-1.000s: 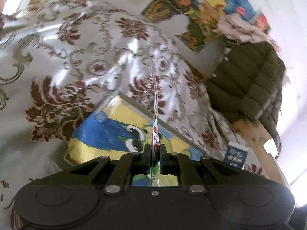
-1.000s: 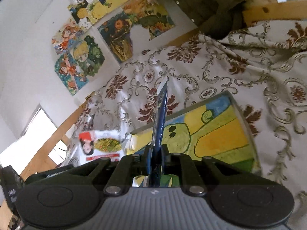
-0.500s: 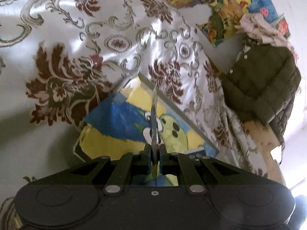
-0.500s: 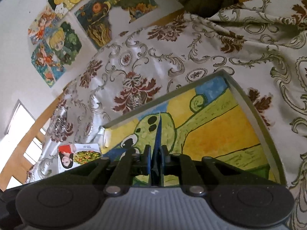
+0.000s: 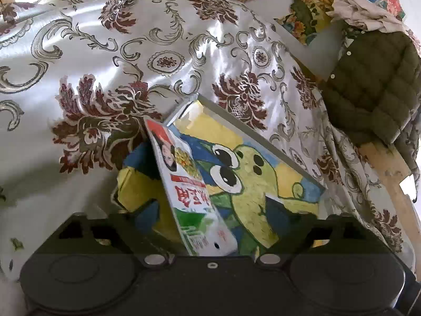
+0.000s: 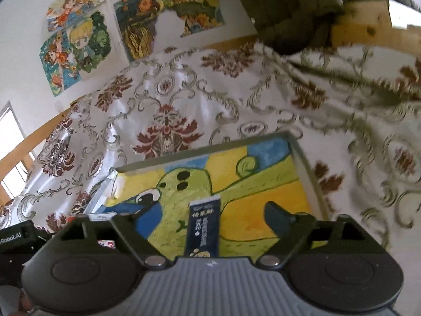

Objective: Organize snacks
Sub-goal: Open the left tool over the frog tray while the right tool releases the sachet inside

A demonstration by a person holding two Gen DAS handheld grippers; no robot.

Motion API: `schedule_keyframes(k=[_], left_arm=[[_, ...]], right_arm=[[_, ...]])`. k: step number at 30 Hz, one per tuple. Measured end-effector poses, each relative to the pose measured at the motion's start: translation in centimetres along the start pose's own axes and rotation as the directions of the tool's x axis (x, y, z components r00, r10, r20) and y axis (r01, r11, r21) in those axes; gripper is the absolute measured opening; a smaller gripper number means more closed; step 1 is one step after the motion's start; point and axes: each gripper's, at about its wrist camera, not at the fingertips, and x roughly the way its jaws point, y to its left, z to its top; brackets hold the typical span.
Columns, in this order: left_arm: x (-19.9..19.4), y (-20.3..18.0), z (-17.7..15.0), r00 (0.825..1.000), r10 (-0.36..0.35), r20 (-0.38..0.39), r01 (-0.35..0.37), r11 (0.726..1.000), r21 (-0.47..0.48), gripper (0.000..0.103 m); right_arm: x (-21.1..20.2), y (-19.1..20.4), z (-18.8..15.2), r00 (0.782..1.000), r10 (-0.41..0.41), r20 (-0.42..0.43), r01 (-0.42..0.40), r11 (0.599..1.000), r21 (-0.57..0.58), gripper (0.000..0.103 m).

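Your left gripper (image 5: 210,218) is opening, its jaws spread wide over a shallow tray (image 5: 252,129) painted with a green cartoon frog. Between the jaws a flat white snack packet (image 5: 188,184), printed with a portrait and red lettering, leans edge-on against the tray's near wall, touching neither pad, so it is released.

Your right gripper (image 6: 208,223) is opening too, fingers well apart. A slim dark blue snack packet (image 6: 203,230) lies between them on the tray floor (image 6: 265,181), free of both pads.

The tray rests on a shiny cloth (image 5: 131,60) patterned with maroon flowers.

Both packets look light, thin and flexible, probably sealed film with a slick surface. Expect them to bend, crinkle and slide rather than resist. If you need to regrip, pinch across the flat faces near a sealed end or edge, where the film is stiffest, and squeeze gently so the contents are not crushed. The leaning white packet seems likely to tip flat at a light nudge.
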Motion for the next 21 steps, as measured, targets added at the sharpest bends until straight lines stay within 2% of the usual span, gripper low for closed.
schedule_keyframes(k=[3,7,10,13,16,21], left_arm=[[-1.1,-1.0,-0.5,1.0,0.006,0.01,-0.006,1.0,0.028,0.098],[-2.8,-2.3,-1.4,0.999,0.018,0.047,-0.022,0.996,0.089,0.1],[-4.3,-2.8,-2.1,0.996,0.037,0.084,-0.047,0.991,0.125,0.101],[-6.1,-3.2,-2.9,0.991,0.058,0.121,-0.078,0.983,0.168,0.102],[-7.8,-3.7,-3.7,0.985,0.084,0.153,-0.116,0.97,0.215,0.102],[-10.3,-4.4,-5.9,0.968,0.133,0.214,-0.197,0.929,0.315,0.102]], right_arm=[[-1.6,0.3,0.3,0.999,-0.022,0.038,0.022,1.0,-0.018,0.103],[-3.8,0.6,0.2,0.996,-0.042,0.082,0.045,0.998,-0.039,0.103],[-5.4,0.8,-0.1,0.989,-0.101,0.111,0.106,0.994,-0.04,0.103],[-6.8,1.0,-0.2,0.988,-0.086,0.125,0.095,0.993,-0.067,0.103],[-8.5,1.3,-0.7,0.986,-0.079,0.148,0.092,0.993,-0.078,0.103],[-11.9,1.4,-2.7,0.981,-0.059,0.187,0.081,0.991,-0.111,0.103]])
